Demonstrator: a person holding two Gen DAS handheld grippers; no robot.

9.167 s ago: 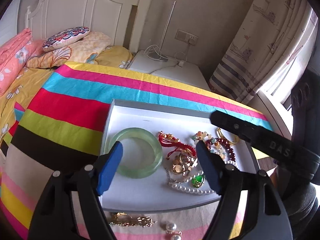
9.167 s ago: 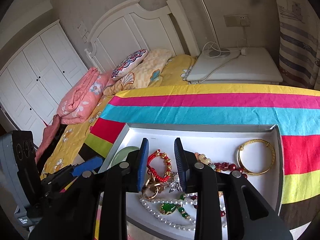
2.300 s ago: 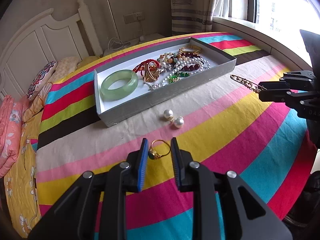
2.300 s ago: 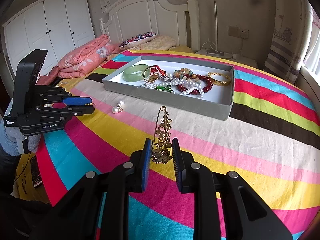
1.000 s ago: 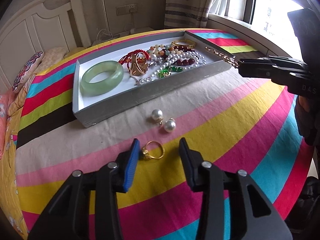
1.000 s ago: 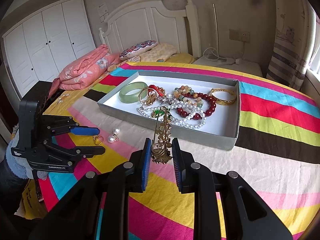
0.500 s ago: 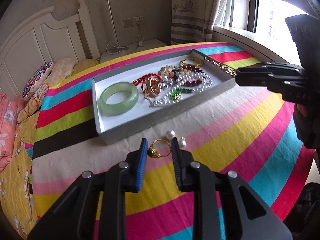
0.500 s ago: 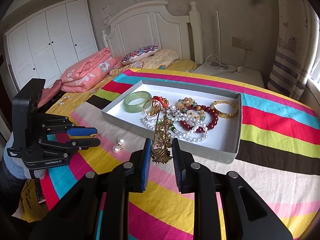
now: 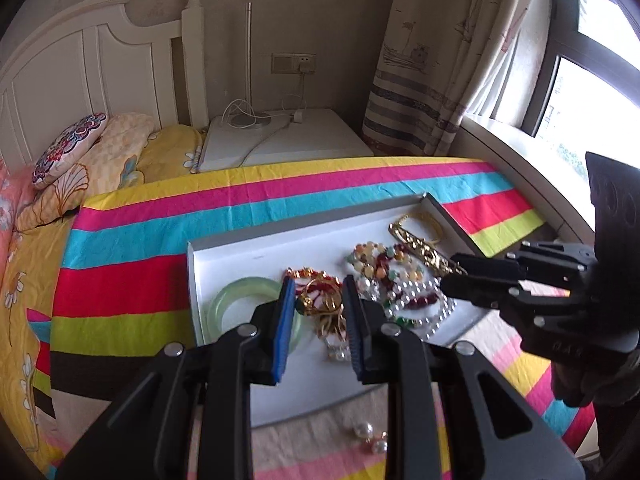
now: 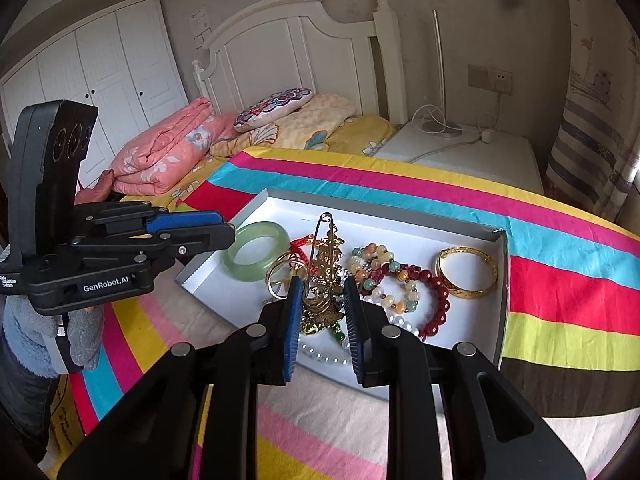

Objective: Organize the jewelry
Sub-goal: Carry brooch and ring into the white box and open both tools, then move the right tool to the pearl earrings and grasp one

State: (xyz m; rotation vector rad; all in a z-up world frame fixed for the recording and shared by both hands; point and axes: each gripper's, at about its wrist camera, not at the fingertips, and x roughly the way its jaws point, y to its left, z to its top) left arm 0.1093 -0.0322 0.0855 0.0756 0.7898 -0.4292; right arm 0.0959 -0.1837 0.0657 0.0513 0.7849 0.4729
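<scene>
Both grippers over tray (image 10: pixel 502 280): right gripper (image 10: pixel 320 300) fingers clamp gold brooch (image 10: pixel 326 264), left gripper (image 9: pixel 318 300) fingers pinch gold ring (image 9: pixel 310 300); pearl earrings (image 9: pixel 370 438) remain on bed outside tray.

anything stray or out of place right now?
Yes: the pearl earrings lie on the striped bedspread in front of the tray, outside it, while the other loose jewelry sits inside. Both grippers hover over the tray; the right gripper holds a gold brooch.
</scene>
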